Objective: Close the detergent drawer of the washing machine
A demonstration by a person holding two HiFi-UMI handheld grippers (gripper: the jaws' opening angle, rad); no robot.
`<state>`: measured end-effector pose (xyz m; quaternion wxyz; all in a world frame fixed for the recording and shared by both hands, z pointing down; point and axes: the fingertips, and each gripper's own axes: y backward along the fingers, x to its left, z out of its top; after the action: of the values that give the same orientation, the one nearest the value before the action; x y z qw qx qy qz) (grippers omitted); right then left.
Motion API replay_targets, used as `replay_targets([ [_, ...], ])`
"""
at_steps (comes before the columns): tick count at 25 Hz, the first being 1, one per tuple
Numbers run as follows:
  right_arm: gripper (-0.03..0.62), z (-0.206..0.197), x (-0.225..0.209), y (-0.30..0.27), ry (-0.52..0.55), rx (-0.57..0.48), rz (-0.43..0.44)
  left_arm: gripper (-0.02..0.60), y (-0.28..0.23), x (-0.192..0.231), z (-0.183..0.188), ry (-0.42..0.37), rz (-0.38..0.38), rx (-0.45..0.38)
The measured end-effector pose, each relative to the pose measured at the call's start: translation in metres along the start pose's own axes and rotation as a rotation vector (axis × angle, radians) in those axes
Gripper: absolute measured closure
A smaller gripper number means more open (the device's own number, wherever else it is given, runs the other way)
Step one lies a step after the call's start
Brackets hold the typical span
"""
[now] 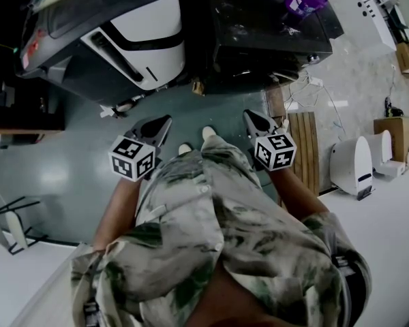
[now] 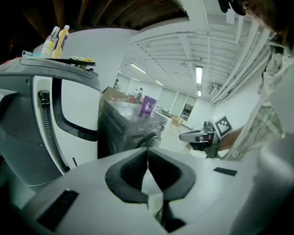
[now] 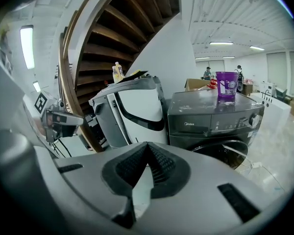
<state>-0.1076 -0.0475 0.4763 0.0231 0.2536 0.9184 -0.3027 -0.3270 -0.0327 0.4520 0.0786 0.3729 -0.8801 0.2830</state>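
Observation:
The dark grey washing machine (image 3: 215, 124) stands ahead, and I see it in the head view (image 1: 273, 26) too. Its detergent drawer (image 3: 188, 125), at the panel's left end, looks flush with the front. A purple cup (image 3: 227, 86) stands on the lid. Both grippers hang in the air short of the machine, touching nothing. My right gripper (image 3: 147, 145) is shut and empty; in the head view the right gripper (image 1: 252, 118) is right of my feet. My left gripper (image 2: 147, 151) is also shut and empty, and the left gripper (image 1: 160, 122) is left of my feet.
A white and grey appliance (image 1: 123, 39) stands left of the washer, with bottles (image 2: 56, 40) on top. A wooden staircase (image 3: 103, 38) rises behind it. Wooden boards (image 1: 303, 148), loose cables (image 1: 320, 94) and white devices (image 1: 354, 165) lie on the floor at the right.

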Motion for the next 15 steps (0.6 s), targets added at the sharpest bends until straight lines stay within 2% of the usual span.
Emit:
replay_targets([
  [15, 0.572, 0.006, 0.021, 0.005, 0.026, -0.007, 0.034, 0.557, 0.001, 0.001, -0.007, 0.007, -0.014, 0.007],
])
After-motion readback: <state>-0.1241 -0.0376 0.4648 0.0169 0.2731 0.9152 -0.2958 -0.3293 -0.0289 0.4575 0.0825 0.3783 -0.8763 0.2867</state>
